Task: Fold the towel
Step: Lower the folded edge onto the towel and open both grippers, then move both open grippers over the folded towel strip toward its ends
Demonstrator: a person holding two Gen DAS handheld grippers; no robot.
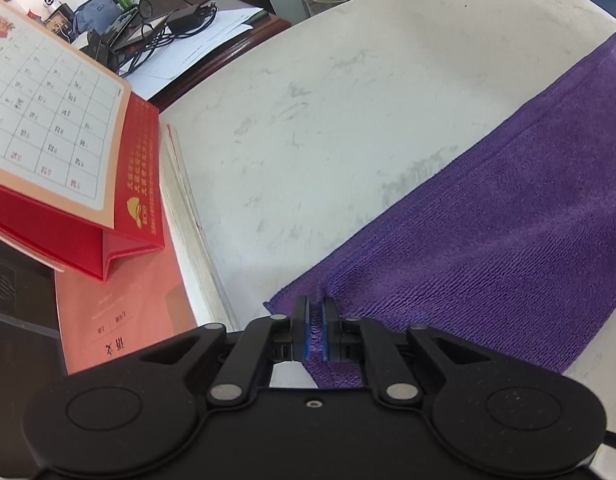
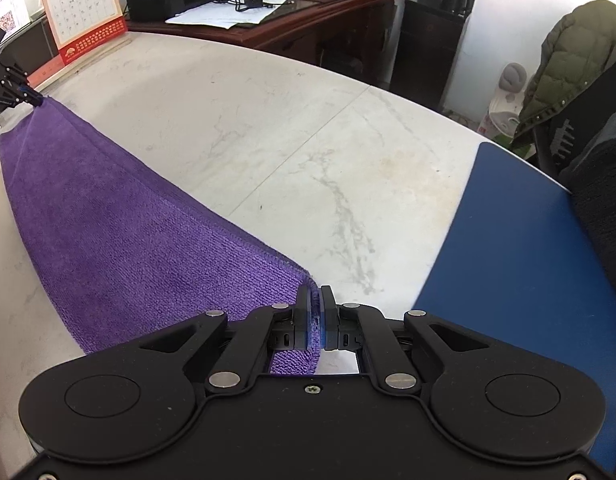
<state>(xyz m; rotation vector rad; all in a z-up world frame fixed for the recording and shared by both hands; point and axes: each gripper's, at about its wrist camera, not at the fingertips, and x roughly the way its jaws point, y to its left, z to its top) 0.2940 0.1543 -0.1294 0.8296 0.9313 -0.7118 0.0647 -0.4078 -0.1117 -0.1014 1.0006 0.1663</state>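
A purple towel lies in a long doubled strip on the white marbled table. My left gripper is shut on the towel's near left corner, cloth pinched between its blue pads. In the right wrist view the towel stretches away to the left. My right gripper is shut on the opposite corner. The left gripper shows far off at the towel's other end, still gripping it.
A red desk calendar stands on a stack of papers at the table's left edge; it also shows in the right wrist view. A blue mat lies at the right. A dark desk with a printer stands beyond.
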